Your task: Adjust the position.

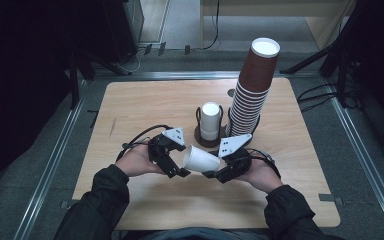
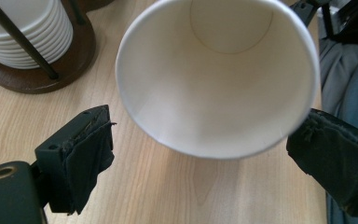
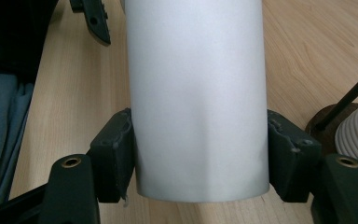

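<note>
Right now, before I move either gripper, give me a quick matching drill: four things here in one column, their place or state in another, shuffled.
1. white cup
2. brown cup stack
3. left gripper
4. cup holder

A. open at the cup's mouth
B. tall, upside down, on the table
C. clamped on its side by the right gripper
D. dark round base with white cups stacked in it

Pairs: 1-C, 2-B, 3-A, 4-D
</note>
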Tool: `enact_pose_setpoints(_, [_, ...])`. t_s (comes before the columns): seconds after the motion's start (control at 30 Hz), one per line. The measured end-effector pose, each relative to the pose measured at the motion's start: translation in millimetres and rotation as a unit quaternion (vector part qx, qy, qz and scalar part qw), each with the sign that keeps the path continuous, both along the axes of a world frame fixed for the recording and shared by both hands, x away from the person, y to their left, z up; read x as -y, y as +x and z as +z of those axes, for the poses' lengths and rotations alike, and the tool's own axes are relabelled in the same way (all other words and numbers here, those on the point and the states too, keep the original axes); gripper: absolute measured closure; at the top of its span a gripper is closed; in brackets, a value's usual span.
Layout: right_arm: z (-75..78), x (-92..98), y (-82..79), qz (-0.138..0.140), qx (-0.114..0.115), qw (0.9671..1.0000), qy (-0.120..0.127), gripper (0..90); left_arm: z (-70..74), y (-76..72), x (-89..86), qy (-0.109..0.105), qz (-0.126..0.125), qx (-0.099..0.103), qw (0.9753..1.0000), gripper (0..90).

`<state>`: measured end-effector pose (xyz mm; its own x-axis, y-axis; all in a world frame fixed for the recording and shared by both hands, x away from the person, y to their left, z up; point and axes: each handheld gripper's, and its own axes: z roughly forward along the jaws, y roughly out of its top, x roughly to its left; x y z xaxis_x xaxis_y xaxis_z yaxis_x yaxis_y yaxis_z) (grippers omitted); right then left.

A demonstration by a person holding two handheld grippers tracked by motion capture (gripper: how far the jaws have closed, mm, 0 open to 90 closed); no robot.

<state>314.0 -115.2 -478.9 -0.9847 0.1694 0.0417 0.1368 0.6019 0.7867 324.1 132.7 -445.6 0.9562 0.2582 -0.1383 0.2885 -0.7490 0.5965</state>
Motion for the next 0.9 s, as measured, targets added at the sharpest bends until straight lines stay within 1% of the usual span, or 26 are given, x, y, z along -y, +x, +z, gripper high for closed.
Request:
enact_pose_setpoints(0.17, [0.7,2.0,0.6,0.0,0.0,1.0,0.007,33.7,0.4,0.1,-3.9,-0.015,0.007,-0.004,0.9999,7.1])
enact_pose_setpoints(0.23, [1.0,2.2,0.1,0.001,-0.001,0.9999,0.011,33.6,0.6,-0.1,-3.1,-0.024,0.005,-0.006,0.9997,7.1])
enact_pose_setpoints(0.27, [1.1,2.3,0.2,0.002,0.0,0.9999,0.012,33.6,0.6,-0.4,-1.9,-0.032,0.008,-0.008,0.9994,7.1])
enact_pose_setpoints(0.33, [1.3,2.8,0.6,0.008,-0.004,0.9996,0.025,33.5,0.5,-1.2,1.6,-0.035,0.016,-0.01,0.9992,1.4])
enact_pose_setpoints(0.37, [1.7,3.4,0.3,0.01,-0.009,0.9993,0.033,33.5,0.6,-1.6,2.3,-0.038,0.014,-0.006,0.9992,0.7])
enact_pose_setpoints(0.4, [2.1,3.5,0.1,0.01,-0.011,0.9992,0.037,33.5,0.8,-2.6,3.5,-0.046,0.015,-0.006,0.9988,0.7])
enact_pose_setpoints(0.43, [2.4,3.7,0.7,0.011,-0.008,0.9991,0.04,33.5,1.5,-3.2,4.3,-0.052,0.014,-0.008,0.9985,0.7])
enact_pose_setpoints(0.47, [2.7,3.9,0.4,0.011,-0.012,0.999,0.043,33.5,2.3,-3.8,5.0,-0.057,0.012,-0.009,0.9982,0.8])
enact_pose_setpoints(0.5, [2.9,4.3,0.3,0.012,-0.014,0.9988,0.045,33.5,3.1,-4.7,5.7,-0.064,0.016,-0.007,0.9978,0.9])
enact_pose_setpoints(0.53, [2.8,4.2,0.5,0.013,-0.011,0.9987,0.047,33.4,3.7,-4.3,5.8,-0.07,0.016,-0.008,0.9974,1.1])
enact_pose_setpoints(0.57, [2.9,4.2,0.7,0.015,-0.011,0.9986,0.05,33.5,4.4,-4.3,5.9,-0.082,0.021,-0.013,0.9963,1.1])
enact_pose_setpoints(0.6, [3.2,4.2,-0.2,0.014,-0.016,0.9984,0.052,33.4,4.9,-3.9,5.4,-0.088,0.02,-0.016,0.9958,3.2])
enact_pose_setpoints(0.63, [3.2,3.8,0.4,0.016,-0.012,0.9982,0.057,33.4,5.2,-4.1,5.3,-0.098,0.023,-0.017,0.9948,4.6])
enact_pose_setpoints(0.73, [3.9,3.6,0.5,0.018,-0.019,0.9972,0.071,33.4,6.8,-4.1,4.4,-0.118,0.028,-0.023,0.9923,7.1])
enact_pose_setpoints(0.8, [4.4,3.8,0.7,0.019,-0.024,0.9964,0.079,33.4,7.3,-3.6,3.0,-0.133,0.025,-0.03,0.9904,12.8])
enact_pose_setpoints(0.83, [4.7,3.8,1.1,0.02,-0.022,0.9962,0.082,33.4,7.7,-3.7,3.1,-0.136,0.028,-0.028,0.9899,13.6])
enact_pose_setpoints(0.9, [4.9,4.1,1.3,0.019,-0.023,0.9959,0.086,33.4,7.9,-3.8,2.9,-0.138,0.027,-0.026,0.9898,14.8])
